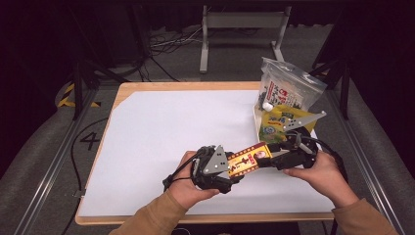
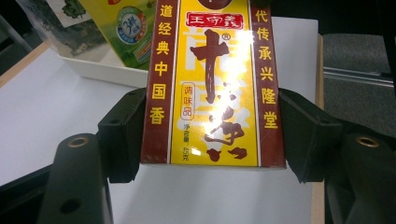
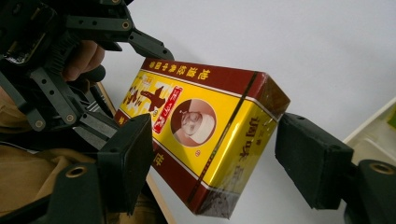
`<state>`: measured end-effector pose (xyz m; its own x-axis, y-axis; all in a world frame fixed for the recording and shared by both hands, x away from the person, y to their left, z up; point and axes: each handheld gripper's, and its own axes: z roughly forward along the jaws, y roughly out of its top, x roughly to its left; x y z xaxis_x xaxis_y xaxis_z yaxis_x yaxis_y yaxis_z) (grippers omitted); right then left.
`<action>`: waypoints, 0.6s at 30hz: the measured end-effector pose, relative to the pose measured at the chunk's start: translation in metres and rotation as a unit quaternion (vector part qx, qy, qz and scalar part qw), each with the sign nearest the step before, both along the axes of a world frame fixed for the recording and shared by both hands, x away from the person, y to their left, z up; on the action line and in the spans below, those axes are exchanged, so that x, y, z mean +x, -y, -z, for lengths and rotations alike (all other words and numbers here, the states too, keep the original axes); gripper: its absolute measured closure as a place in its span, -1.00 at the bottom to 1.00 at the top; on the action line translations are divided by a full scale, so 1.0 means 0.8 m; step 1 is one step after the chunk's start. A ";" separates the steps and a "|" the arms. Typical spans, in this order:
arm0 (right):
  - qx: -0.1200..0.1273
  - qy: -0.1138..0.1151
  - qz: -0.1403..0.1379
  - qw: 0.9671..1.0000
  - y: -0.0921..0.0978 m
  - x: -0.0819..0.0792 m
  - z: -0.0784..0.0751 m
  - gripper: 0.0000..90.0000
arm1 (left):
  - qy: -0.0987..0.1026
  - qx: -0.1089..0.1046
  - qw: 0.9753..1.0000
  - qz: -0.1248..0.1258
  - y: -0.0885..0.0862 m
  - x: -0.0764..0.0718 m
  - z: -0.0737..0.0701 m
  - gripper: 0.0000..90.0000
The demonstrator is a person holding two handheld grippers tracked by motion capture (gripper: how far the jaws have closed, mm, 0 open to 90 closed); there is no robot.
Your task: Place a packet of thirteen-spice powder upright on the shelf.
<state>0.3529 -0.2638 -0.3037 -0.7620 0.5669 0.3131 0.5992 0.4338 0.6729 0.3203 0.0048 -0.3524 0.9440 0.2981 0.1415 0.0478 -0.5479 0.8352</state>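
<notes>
both grippers meet over the near part of the table. left gripper point(image 1: 230, 172), held in the person's left hand point(image 1: 188, 188), is closed on the near end of a yellow-and-maroon box point(image 1: 249, 159); in the left gripper view its two black jaws press against the box point(image 2: 212, 84) on either long side, with the printed face turned up toward the camera. right gripper point(image 1: 274, 159), gripped by the right hand point(image 1: 320, 174), points at the box's other end. in the right gripper view its jaws stand apart on either side of that end of the box point(image 3: 205, 135): the left pad sits close against the box's face, while a clear gap shows between the right pad and the box, so it has no hold on it. the box hangs above the white sheet point(image 1: 171, 132) that covers the wooden table point(image 1: 147, 87). farther back, at the right edge, a white tray point(image 1: 256, 120) holds a yellow-green packet point(image 1: 280, 121) and a clear bag point(image 1: 288, 88) standing upright behind it.
</notes>
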 end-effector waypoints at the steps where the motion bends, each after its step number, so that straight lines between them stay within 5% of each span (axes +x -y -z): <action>1: 0.002 -0.002 -0.001 1.000 -0.001 0.001 0.001 -0.37 | 0.000 -0.001 1.000 0.001 0.000 0.000 0.000 -0.28; 10: 0.020 -0.030 -0.004 0.999 -0.004 0.006 0.006 -0.24 | 0.011 -0.007 1.000 -0.004 0.000 0.000 0.002 -0.28; 18: 0.050 -0.076 0.008 0.996 0.005 0.015 0.004 0.08 | 0.014 0.003 1.000 -0.002 0.002 0.001 0.007 -0.28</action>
